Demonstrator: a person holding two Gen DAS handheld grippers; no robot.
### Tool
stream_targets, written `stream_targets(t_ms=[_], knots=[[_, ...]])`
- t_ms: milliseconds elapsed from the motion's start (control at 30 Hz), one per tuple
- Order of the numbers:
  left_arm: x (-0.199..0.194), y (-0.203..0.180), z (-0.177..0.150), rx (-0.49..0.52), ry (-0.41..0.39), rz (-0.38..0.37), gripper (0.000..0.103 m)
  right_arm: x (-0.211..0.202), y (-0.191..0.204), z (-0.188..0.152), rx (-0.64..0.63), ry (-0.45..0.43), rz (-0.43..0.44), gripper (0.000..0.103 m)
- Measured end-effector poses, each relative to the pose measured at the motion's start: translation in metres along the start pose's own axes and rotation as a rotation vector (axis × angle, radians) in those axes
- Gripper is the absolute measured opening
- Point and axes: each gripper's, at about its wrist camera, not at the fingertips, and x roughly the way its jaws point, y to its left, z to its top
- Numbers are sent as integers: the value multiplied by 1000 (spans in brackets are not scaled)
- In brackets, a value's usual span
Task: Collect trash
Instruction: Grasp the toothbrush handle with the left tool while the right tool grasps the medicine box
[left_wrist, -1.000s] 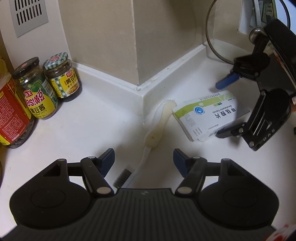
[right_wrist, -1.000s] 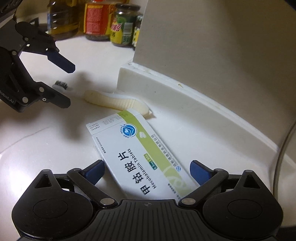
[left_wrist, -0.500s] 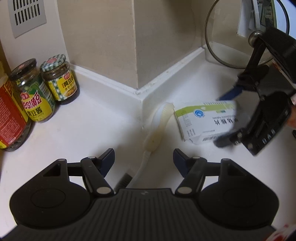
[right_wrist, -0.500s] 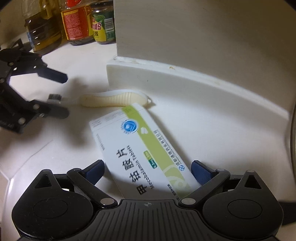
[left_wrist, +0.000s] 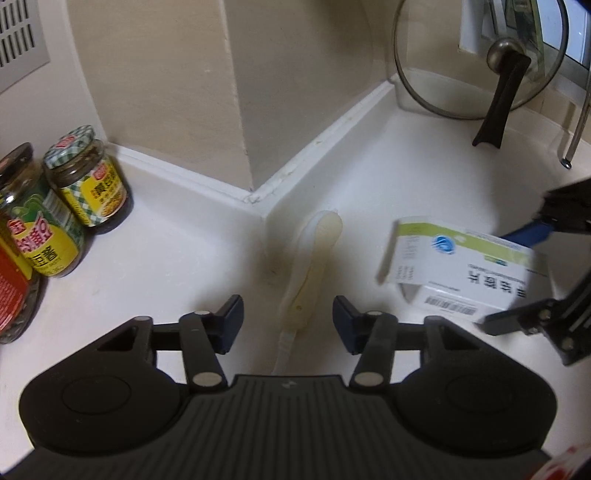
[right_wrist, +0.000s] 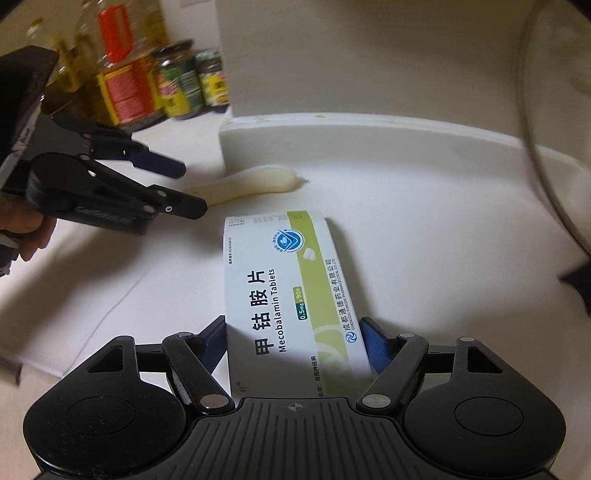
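A white and green tablet box (right_wrist: 284, 291) is clamped between the fingers of my right gripper (right_wrist: 295, 339) and is lifted off the white counter; it also shows at the right of the left wrist view (left_wrist: 461, 269). A cream-handled toothbrush (left_wrist: 314, 266) lies on the counter by the wall corner, its handle end between the fingers of my open left gripper (left_wrist: 288, 317). The brush head is hidden under the left gripper body. In the right wrist view the toothbrush (right_wrist: 255, 182) lies beyond the box, with the left gripper (right_wrist: 184, 192) over its left end.
Sauce jars (left_wrist: 88, 181) and bottles (right_wrist: 125, 85) stand at the left against the wall. A glass pot lid (left_wrist: 480, 55) leans at the back right. A protruding wall corner (left_wrist: 240, 110) juts into the counter.
My right gripper has shut on the tablet box, lifted it off the counter and pulled it to the right. My left gripper has moved forward along the toothbrush.
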Motion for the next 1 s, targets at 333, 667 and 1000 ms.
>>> stream_targets(t_ms=[333,667,1000], knots=[[9,-8,2,52,-9,-23,27,-17,2,-15,82,-131,18,74],[-4,-13,-11,30,-7,-22,20,-11,3,-17,31,-132,22,75],[-7,-19,-16,21,-43,19,21,0,4,-15,13,-120,13,76]])
